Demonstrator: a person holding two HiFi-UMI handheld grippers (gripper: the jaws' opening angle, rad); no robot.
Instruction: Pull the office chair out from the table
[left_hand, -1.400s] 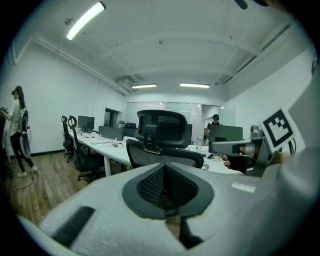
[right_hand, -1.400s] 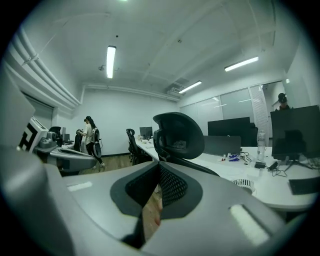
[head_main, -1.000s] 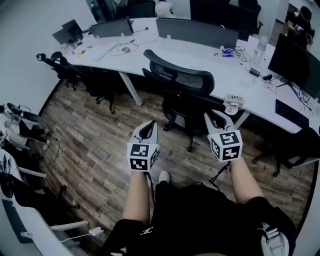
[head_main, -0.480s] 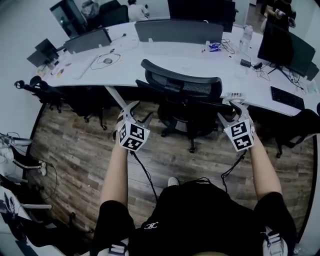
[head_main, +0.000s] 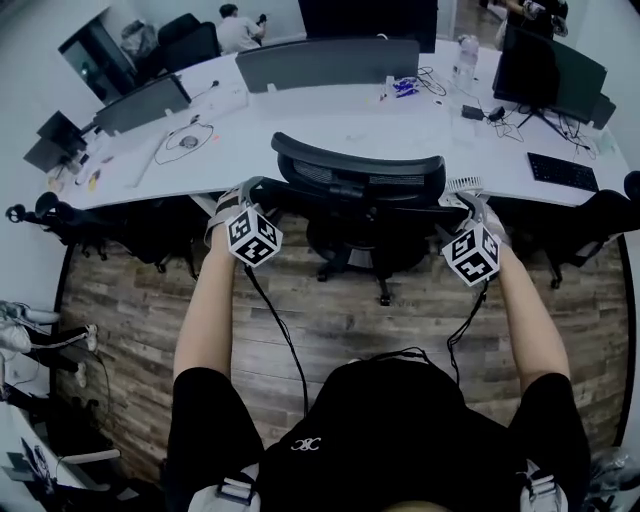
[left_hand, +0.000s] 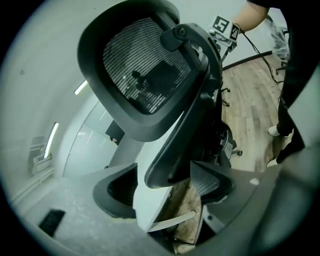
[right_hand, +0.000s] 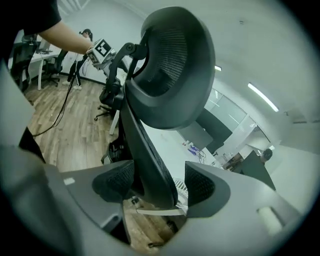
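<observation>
- left gripper (left_hand: 167, 185): jaws wide apart, they've just been opening. The left edge of the backrest (left_hand: 170, 155) stands between the pads (left_hand: 122, 187) but isn't pinched yet. It runs nearer the right-hand pad, so centre it before you close and land both pads on the rigid frame, not the mesh.
- cable (head_main: 272, 320) hangs from that gripper between you and the chair. Keep it off the rolling path, since the castors could catch it.
- office chair (head_main: 360, 180): pushed in against the white table (head_main: 330, 125), back facing you. I read this as the grab step, with nothing pulled out yet.
- close both sides at the same time, then pull straight back toward yourself over the wood floor (head_main: 330, 330). An uneven pull will likely swivel the seat instead of rolling the base (head_main: 383, 290).
- keep the pull level. That back probably reclines, so hauling down on it wastes travel.
- right gripper (right_hand: 155, 187): jaws also spread, also just been opening. The right edge of the backrest is between them, closer to the left-hand pad and not clamped. Same fix: centre, then squeeze.
- small white fan (head_main: 462, 186) sits on the table edge just beside the right gripper. Don't clip it as you draw back.
</observation>
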